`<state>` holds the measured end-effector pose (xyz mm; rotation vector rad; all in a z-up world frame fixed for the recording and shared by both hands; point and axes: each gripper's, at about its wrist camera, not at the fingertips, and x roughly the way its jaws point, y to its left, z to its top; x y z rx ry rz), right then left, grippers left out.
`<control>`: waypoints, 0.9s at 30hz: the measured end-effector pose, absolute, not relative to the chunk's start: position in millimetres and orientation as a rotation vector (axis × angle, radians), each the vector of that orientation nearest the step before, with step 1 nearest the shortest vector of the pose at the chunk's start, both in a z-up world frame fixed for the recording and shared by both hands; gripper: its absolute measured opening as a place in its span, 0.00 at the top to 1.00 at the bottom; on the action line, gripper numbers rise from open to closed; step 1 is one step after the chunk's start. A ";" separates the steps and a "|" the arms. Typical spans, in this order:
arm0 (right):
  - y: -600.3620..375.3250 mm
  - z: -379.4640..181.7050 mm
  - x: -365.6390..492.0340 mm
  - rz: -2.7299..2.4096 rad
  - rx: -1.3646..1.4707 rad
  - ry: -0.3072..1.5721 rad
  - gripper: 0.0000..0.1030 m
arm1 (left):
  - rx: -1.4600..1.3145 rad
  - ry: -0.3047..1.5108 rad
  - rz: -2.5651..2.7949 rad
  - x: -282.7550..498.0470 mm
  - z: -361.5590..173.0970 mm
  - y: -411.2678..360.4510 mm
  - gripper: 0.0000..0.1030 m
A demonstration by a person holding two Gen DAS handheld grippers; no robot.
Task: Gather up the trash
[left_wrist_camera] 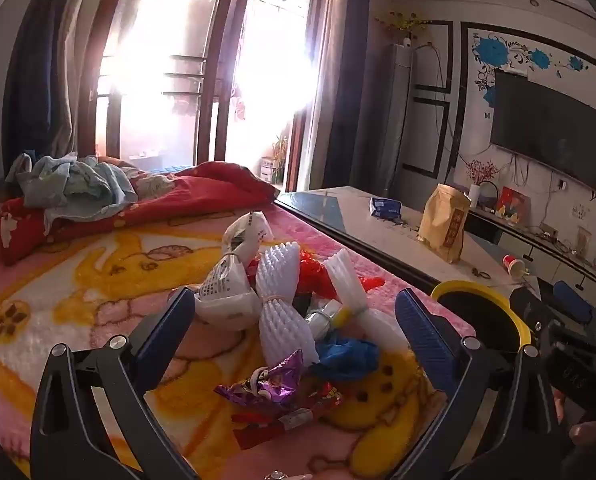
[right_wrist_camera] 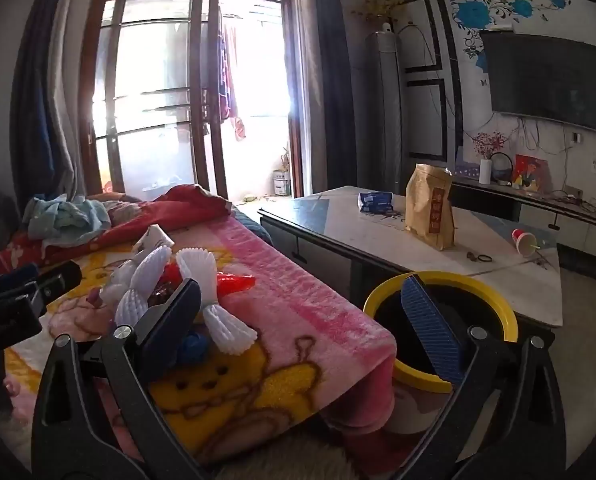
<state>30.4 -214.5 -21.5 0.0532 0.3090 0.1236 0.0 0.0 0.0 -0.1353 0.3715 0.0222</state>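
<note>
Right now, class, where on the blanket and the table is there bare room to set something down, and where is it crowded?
Free: blanket between the red quilt and trash pile; table left of the brown bag. Crowded: the pile between the left gripper fingers, beside the yellow bin.

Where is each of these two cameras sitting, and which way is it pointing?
Left wrist: rides the left gripper, looking along its open fingers at the trash pile on the blanket; the right gripper shows at the right edge.
Right wrist: rides the right gripper, open, facing the blanket's edge and the yellow-rimmed bin; the left gripper shows at the left edge.
Shared: pile, bin, window, table, television.
</note>
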 end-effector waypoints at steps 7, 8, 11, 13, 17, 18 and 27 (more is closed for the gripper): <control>-212.0 -18.0 30.2 0.121 0.057 0.303 0.10 | -0.125 0.374 0.024 -4.3 3.9 -2.5 0.06; -210.8 -17.3 29.7 0.122 0.056 0.302 0.10 | -0.125 0.374 0.024 -4.1 3.0 -2.4 0.06; -212.8 -21.1 31.0 0.121 0.071 0.314 0.10 | -0.128 0.376 0.022 -2.6 3.5 -4.4 0.06; -212.5 -22.2 31.0 0.122 0.070 0.318 0.10 | -0.133 0.375 0.015 -3.0 3.9 0.5 0.06; -213.5 -24.6 30.3 0.124 0.066 0.320 0.10 | -0.133 0.378 0.012 -2.9 5.2 -0.2 0.06; -213.4 -23.4 31.0 0.126 0.063 0.323 0.10 | -0.134 0.379 0.011 -2.7 5.5 -0.3 0.06; -212.7 -23.8 30.0 0.127 0.056 0.326 0.10 | -0.134 0.367 0.014 -3.2 1.9 -0.1 0.06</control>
